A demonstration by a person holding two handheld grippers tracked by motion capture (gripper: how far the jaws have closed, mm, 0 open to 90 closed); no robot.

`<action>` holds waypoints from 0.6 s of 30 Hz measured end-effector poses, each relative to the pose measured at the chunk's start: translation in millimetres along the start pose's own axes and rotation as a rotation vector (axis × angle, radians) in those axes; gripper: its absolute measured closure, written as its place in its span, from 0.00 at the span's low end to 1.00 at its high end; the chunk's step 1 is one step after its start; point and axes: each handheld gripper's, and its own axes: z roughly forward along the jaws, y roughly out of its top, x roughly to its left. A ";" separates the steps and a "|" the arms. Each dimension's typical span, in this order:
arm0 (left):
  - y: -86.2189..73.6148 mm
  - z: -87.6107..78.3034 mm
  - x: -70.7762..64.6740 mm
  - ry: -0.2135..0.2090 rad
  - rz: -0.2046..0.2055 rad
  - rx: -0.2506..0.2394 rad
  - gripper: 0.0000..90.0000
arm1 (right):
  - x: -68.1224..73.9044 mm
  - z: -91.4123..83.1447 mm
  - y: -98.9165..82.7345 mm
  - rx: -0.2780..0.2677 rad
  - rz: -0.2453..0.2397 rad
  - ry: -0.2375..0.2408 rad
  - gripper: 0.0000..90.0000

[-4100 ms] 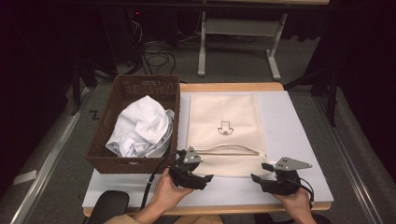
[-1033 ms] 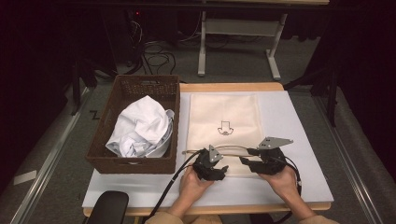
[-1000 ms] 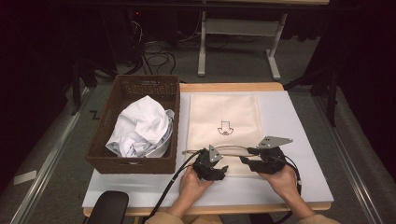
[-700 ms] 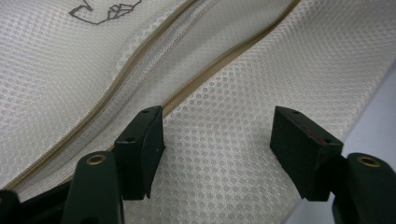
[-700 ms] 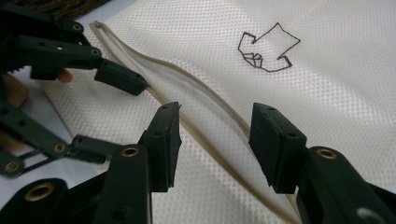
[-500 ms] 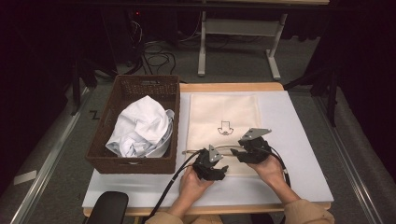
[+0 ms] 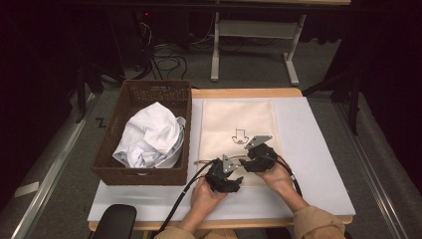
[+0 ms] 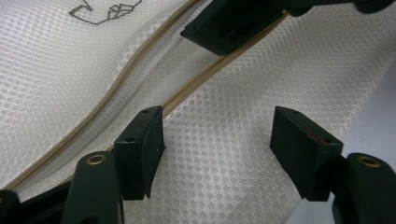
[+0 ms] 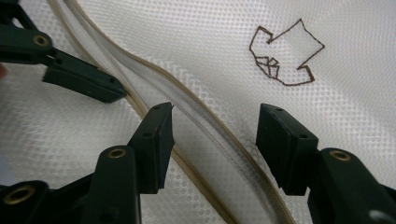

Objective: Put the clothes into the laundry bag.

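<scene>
A cream mesh bag [image 7: 239, 119] with a small printed figure [image 9: 285, 58] lies flat on the white mat [image 7: 318, 164]. Its tan zipper [image 9: 205, 130] curves across the near end and gapes a little. My left gripper [image 7: 226, 177] hovers over the bag's near edge, open, with bare mesh between its pads [image 8: 217, 140]. My right gripper [image 7: 256, 158] sits just beyond it on the bag. Its jaws have just been opening and stand apart [image 9: 215, 135], straddling the zipper without pressing it. The left gripper's black fingertip [image 9: 84, 79] lies close by, at the zipper.
A brown wicker basket [image 7: 149, 89] stands left of the bag with crumpled white cloth [image 7: 149, 137] in it. Bare mat lies right of the bag. A black rounded object [image 7: 113, 221] sits at the table's near left corner. Table legs and cables are beyond.
My right gripper has moved left and slightly away from the person, onto the bag beside the left gripper. The left gripper has stayed put.
</scene>
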 end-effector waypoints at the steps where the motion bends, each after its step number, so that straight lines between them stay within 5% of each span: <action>1: 0.0 0.0 0.0 0.000 0.000 0.000 0.39 | -0.8 1.1 -0.3 0.004 0.002 -0.008 0.52; 7: -0.1 0.0 0.0 0.000 0.000 0.000 0.39 | -8.2 9.6 -3.6 0.045 0.035 -0.008 0.60; 18: 0.0 0.0 0.0 0.000 0.000 0.000 0.39 | -18.2 10.7 -4.5 0.012 0.095 0.006 0.82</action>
